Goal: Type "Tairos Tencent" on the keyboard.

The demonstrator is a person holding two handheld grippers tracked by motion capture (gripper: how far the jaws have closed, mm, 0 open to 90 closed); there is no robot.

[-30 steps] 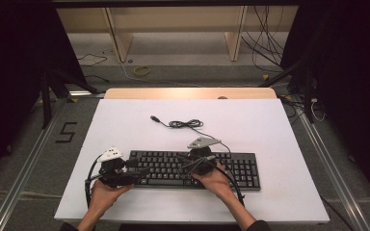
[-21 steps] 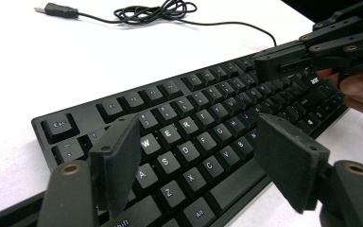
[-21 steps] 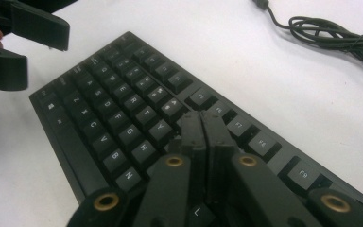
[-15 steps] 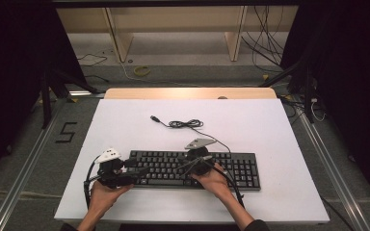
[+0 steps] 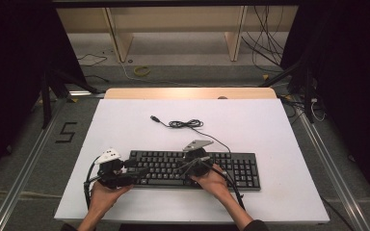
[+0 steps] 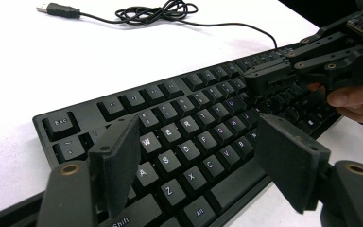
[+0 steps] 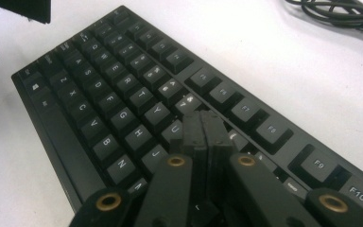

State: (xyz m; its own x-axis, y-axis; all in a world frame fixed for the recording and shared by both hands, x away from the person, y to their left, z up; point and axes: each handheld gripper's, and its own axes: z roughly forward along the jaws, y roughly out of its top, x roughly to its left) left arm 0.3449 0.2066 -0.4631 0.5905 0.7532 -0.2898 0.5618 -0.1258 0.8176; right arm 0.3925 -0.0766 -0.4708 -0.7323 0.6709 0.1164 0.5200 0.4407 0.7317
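A black keyboard [image 5: 231,168] lies across the front of the white table [image 5: 250,125], its black cable [image 5: 185,123] coiled behind it and ending in a USB plug [image 6: 61,9]. My left gripper [image 5: 136,172] hovers at the keyboard's left end. In the left gripper view this gripper [image 6: 198,142] is open, its jaws wide apart above the letter keys with nothing between them. My right gripper [image 5: 182,168] is over the middle of the keyboard. Its jaws [image 7: 203,120] are shut together, tips down by the U key [image 7: 174,129], holding nothing.
The table's front edge runs just below the keyboard, with both forearms crossing it. A wooden strip [image 5: 188,93] lines the far edge. Beyond it are shelf legs [image 5: 118,38] and loose cables on the floor. Metal rails [image 5: 24,173] flank the table.
My right gripper has edged slightly to the left over the keys. The left gripper and the keyboard have stayed where they were.
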